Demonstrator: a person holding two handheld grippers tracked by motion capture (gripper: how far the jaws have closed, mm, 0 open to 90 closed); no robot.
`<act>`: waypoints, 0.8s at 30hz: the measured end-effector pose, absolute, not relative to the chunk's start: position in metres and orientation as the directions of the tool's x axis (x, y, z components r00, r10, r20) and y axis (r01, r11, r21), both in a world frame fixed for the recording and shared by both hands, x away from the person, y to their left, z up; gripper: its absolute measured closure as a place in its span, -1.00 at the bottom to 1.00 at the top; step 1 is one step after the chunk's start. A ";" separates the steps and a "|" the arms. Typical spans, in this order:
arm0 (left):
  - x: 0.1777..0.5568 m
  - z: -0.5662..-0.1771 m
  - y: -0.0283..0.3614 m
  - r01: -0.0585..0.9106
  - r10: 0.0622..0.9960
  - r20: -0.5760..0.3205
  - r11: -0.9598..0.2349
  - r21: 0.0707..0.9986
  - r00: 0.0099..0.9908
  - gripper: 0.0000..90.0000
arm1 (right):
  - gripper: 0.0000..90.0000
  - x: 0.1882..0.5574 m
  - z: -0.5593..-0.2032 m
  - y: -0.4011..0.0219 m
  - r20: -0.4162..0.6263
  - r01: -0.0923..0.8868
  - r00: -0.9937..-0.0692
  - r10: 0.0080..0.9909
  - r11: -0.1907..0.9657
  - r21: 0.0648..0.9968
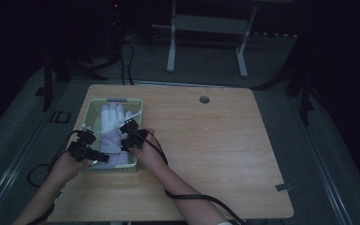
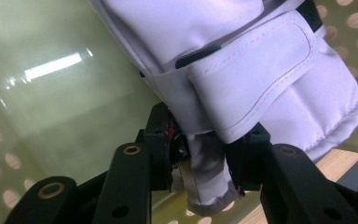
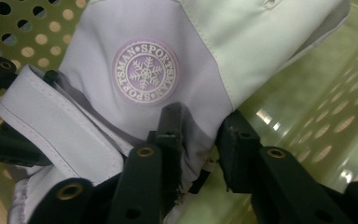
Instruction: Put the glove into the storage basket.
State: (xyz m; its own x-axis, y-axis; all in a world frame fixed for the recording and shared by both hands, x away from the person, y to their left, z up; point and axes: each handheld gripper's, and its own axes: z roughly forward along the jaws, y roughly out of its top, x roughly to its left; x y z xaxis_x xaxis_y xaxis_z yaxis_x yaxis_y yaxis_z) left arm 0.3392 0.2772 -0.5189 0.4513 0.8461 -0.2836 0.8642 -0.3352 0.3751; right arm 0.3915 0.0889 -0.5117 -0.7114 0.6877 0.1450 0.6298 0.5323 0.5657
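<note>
1. A white padded ski glove (image 1: pixel 112 129) lies in a pale green perforated basket (image 1: pixel 93 105) at the near left of a wooden table (image 1: pixel 206 140). Its fingers point to the far side; its cuff is at the near end.
2. The glove looks soft, light and puffy. Its smooth shell would likely slip and bunch under the jaws, not hold a shape. Nothing about it seems fragile.
3. The cuff seems the best place to grip: it has a stitched wrist strap (image 2: pixel 256 79) and a gathered hem that give the pads something to bite.
4. The left gripper (image 2: pixel 205 161) sits at the near left of the basket. Its jaws stand narrowly apart around a fold of cuff fabric; whether the pads press on it I cannot tell.
5. The right gripper (image 3: pixel 200 140) comes in from the right, just below the round snowflake badge (image 3: pixel 144 71). Its jaws stand slightly apart with cuff fabric between them; the grip looks loose, but I cannot tell for sure.
</note>
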 end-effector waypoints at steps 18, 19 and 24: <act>0.326 -0.503 0.281 0.819 0.838 -0.278 -0.296 0.492 0.470 -0.61 | -0.45 0.391 -0.480 0.060 0.099 0.473 -0.798 0.594 0.515 0.715; 0.326 -0.502 0.281 0.815 0.848 -0.260 -0.289 0.503 0.462 -0.69 | -0.56 0.391 -0.479 0.058 0.099 0.465 -0.805 0.585 0.519 0.717; 0.321 -0.497 0.279 0.779 0.870 -0.211 -0.261 0.570 0.446 -0.86 | -0.65 0.390 -0.477 0.052 0.103 0.447 -0.827 0.552 0.535 0.717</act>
State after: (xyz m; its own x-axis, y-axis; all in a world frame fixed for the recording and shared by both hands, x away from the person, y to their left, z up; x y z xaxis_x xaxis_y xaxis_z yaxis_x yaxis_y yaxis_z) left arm 0.3207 0.2794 -0.4968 0.4461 0.8698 -0.2109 0.7791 -0.2614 0.5699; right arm 0.3904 0.0516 -0.4773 -0.8271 0.5525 0.1032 0.4466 0.5346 0.7175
